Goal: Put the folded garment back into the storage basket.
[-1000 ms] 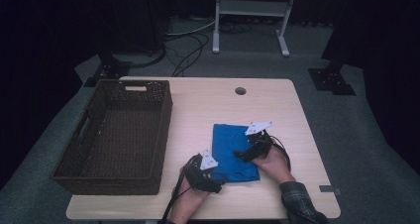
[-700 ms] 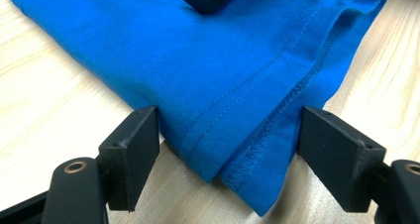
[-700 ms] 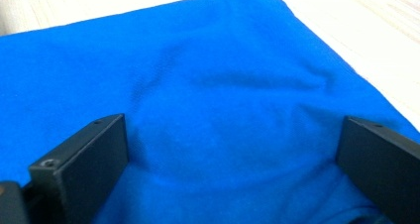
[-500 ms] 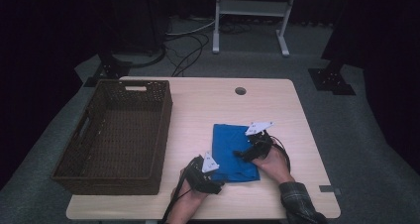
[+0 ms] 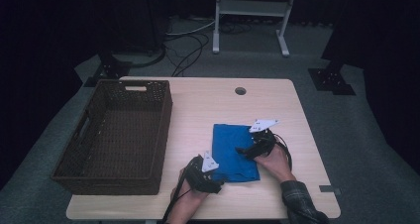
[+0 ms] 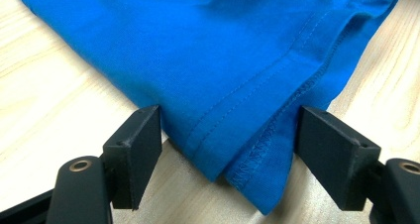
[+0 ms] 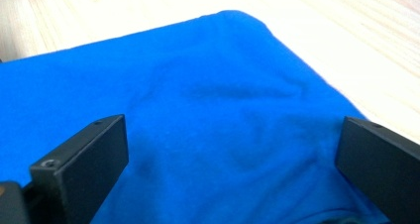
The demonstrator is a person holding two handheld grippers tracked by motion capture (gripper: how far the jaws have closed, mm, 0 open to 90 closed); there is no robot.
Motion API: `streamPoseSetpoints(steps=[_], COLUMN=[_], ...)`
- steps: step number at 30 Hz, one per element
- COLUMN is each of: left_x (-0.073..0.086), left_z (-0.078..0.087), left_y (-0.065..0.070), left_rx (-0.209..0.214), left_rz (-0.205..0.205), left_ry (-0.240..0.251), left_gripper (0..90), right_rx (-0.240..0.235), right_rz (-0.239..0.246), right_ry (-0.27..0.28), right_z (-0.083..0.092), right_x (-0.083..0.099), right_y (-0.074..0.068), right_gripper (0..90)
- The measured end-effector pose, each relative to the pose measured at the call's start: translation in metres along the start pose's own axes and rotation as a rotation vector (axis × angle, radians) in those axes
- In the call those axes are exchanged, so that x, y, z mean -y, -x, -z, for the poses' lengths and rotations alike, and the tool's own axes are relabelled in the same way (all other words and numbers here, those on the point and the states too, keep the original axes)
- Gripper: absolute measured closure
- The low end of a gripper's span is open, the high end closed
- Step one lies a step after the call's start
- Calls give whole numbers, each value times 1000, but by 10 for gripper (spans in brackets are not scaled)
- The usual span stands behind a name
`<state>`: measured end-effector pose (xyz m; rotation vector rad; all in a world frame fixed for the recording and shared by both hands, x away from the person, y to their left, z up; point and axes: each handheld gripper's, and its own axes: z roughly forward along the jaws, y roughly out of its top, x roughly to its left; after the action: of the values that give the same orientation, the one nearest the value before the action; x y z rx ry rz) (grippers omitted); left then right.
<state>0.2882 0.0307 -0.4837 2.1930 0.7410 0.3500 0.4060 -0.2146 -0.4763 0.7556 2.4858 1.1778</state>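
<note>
A folded blue cloth (image 5: 233, 152) lies flat on the wooden table (image 5: 208, 102), right of centre. My left gripper (image 5: 217, 178) rests at the cloth's near left corner. In the left gripper view its jaws (image 6: 229, 122) stand open on either side of the hemmed corner (image 6: 247, 159), which lies flat on the wood between them, unsqueezed. My right gripper (image 5: 243, 149) sits over the cloth's right side. In the right gripper view its jaws (image 7: 233, 130) stand wide open just above the cloth (image 7: 198, 105).
A dark brown wicker basket (image 5: 166, 130) with nothing inside stands on the table's left half. A round cable hole (image 5: 240, 91) is near the far edge. Bare wood lies beyond the cloth and to its right.
</note>
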Motion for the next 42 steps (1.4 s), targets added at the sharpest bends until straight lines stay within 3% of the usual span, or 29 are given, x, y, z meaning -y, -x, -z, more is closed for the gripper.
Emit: streamPoseSetpoints(steps=[7,12,17,31,35,42], left_x=[0,0,0,0,0,0], left_z=[0,0,0,0,0,0], left_y=[0,0,0,0,0,0], left_rx=[-1,0,0,0,-1,-1], left_rz=[-1,0,0,-1,-1,0], left_ry=[0,-1,-1,-1,-1,-1], left_gripper=[266,266,266,266,266,266], right_rx=[5,11,8,8,6,20], right_rz=[-13,-37,-86,-132,-159,-130], right_ry=[12,16,18,-3,-6,-35], right_z=[3,3,1,-7,-10,-13], right_x=[-9,-14,-11,-1,4,3], right_y=[12,28,47,80,85,83], right_gripper=[0,0,0,0,0,22])
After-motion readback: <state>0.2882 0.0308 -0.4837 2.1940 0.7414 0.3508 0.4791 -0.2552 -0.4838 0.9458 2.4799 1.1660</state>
